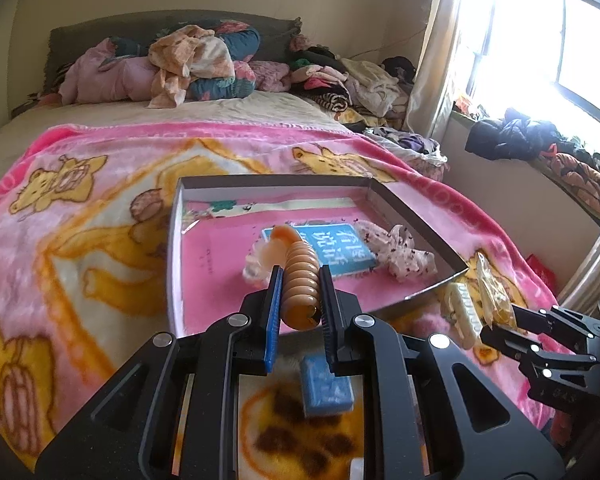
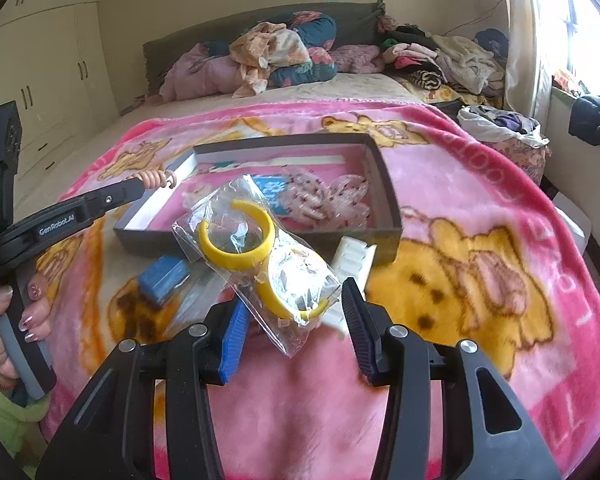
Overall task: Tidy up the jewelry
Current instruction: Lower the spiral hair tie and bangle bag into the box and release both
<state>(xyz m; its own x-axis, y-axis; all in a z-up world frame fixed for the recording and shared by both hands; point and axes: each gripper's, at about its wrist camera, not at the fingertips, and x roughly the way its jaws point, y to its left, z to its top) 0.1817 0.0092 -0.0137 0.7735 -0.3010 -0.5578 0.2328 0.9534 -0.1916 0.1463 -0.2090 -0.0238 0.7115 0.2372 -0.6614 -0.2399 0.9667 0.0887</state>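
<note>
A: Which piece does the left gripper [image 1: 300, 292] carry?

B: An orange coiled hair tie [image 1: 300, 276], pinched between nearly closed jaws. In the left wrist view it hangs over the near edge of the open box [image 1: 416, 216], at 6 o'clock from the blue card [image 1: 332, 248] and beside the floral cloth piece [image 1: 396, 248] lying inside.

A: And the right gripper [image 2: 296, 320]?

B: Its jaws stand part-way apart, gripping a clear plastic bag [image 2: 268, 264] with two yellow bangles [image 2: 236, 240]. The bag is off the blanket, at 6 o'clock from the box in the right wrist view.

A: What lies around them?

B: A white hair clip [image 2: 352, 268] at 1 o'clock from the right gripper and a small blue packet [image 2: 164, 276] at 10 o'clock, both on the pink cartoon blanket [image 2: 480, 208] covering the bed [image 2: 340, 88]. A hand [image 2: 4, 328] holds the left gripper's handle at 9 o'clock.
</note>
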